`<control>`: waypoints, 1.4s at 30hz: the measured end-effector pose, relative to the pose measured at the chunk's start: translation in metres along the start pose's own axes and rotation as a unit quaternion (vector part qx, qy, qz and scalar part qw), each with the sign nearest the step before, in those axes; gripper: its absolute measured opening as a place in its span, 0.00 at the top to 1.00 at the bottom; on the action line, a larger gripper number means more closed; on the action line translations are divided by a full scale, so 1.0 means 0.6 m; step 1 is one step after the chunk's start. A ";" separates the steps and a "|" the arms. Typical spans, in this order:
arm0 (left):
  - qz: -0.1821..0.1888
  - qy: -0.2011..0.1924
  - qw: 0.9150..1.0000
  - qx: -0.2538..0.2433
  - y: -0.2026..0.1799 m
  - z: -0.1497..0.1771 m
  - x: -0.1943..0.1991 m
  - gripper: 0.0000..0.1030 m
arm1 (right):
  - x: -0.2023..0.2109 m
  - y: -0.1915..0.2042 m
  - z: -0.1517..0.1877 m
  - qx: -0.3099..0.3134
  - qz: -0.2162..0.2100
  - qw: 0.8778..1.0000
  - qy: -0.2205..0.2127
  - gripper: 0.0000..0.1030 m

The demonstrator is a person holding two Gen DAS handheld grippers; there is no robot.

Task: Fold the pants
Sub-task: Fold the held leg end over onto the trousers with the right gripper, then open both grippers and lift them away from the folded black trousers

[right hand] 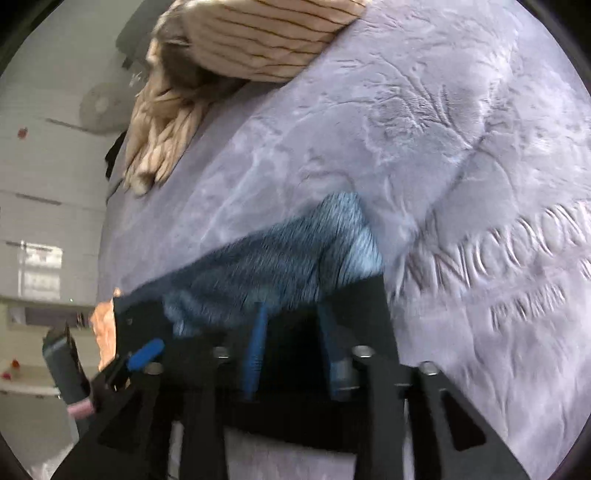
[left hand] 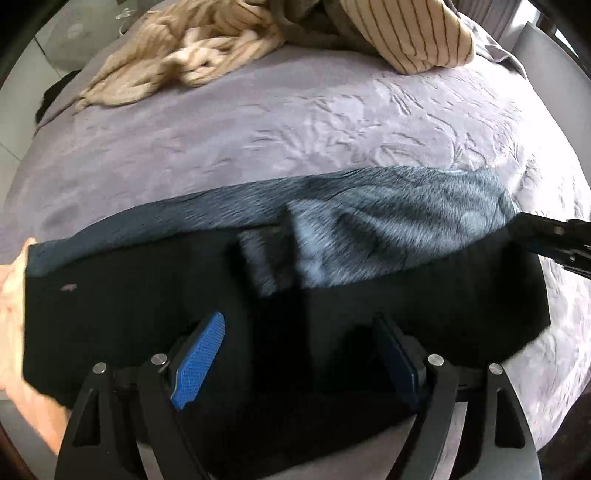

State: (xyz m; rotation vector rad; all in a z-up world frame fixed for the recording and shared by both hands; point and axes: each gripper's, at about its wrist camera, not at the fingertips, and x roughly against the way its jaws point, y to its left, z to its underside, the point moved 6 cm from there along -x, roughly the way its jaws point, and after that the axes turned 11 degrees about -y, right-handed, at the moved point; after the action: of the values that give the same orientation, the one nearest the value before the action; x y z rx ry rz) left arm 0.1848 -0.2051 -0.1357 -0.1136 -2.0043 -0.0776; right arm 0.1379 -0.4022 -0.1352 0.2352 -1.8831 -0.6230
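Black pants (left hand: 147,295) with a grey fleece lining (left hand: 388,229) lie across the near edge of a purple bed. My left gripper (left hand: 295,354) is open just above the black fabric, with blue pads (left hand: 201,354) spread wide and nothing between them. My right gripper (right hand: 291,343) has its blue pads close together over the black waistband (right hand: 295,417), with dark fabric between them; the lining (right hand: 280,254) shows just beyond. The right gripper also shows at the right edge of the left wrist view (left hand: 554,240), at the end of the pants.
The purple embossed bedspread (left hand: 295,129) stretches beyond the pants. A beige striped blanket (left hand: 192,48) and a striped pillow (left hand: 413,33) lie at the far side. A bare hand (left hand: 14,280) is at the left edge. White cabinets (right hand: 40,221) stand left of the bed.
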 end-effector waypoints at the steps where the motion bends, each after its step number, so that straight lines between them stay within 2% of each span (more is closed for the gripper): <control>1: -0.002 0.001 1.000 -0.002 0.004 0.006 0.008 0.20 | 0.015 0.007 0.011 0.003 0.000 1.000 0.001 0.56; 11: -0.015 0.031 0.999 0.012 0.009 0.094 0.121 0.19 | 0.092 0.032 0.112 -0.005 -0.008 0.999 0.043 0.51; 12: -0.014 0.031 0.999 0.014 0.006 0.096 0.122 0.16 | 0.101 0.034 0.122 -0.001 -0.005 0.999 0.046 0.51; 13: -0.016 0.032 0.999 0.016 0.002 0.104 0.132 0.03 | 0.107 0.035 0.129 0.004 -0.003 0.999 0.047 0.51; 14: -0.019 0.029 0.999 0.018 -0.001 0.110 0.141 0.00 | 0.112 0.037 0.137 0.009 -0.003 0.999 0.052 0.50; 21: -0.021 0.033 0.999 0.029 -0.026 0.138 0.178 0.00 | 0.144 0.042 0.170 0.053 0.010 0.996 0.077 0.31; 28: -0.043 0.014 0.998 0.050 -0.015 0.135 0.203 0.00 | 0.155 0.053 0.176 0.083 0.013 0.993 0.081 0.26; 31: -0.062 0.008 0.995 0.084 0.016 0.142 0.218 0.00 | 0.160 0.056 0.173 0.088 0.013 0.993 0.076 0.24; 37: -0.109 -0.001 0.981 0.159 0.104 0.163 0.250 0.00 | 0.172 0.045 0.163 0.079 0.014 0.995 0.056 0.22; 40: -0.130 0.005 0.974 0.188 0.141 0.186 0.259 0.00 | 0.171 0.038 0.158 0.086 0.032 0.995 0.044 0.14; 42: -0.143 0.013 0.968 0.208 0.164 0.205 0.261 0.00 | 0.170 0.039 0.152 0.110 0.053 0.992 0.027 0.00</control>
State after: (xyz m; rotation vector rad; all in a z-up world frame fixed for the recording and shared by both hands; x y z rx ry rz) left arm 0.0199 -0.0872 -0.0452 0.4423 -1.9562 0.1572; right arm 0.0177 -0.3994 -0.0662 0.2903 -1.8983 -0.3334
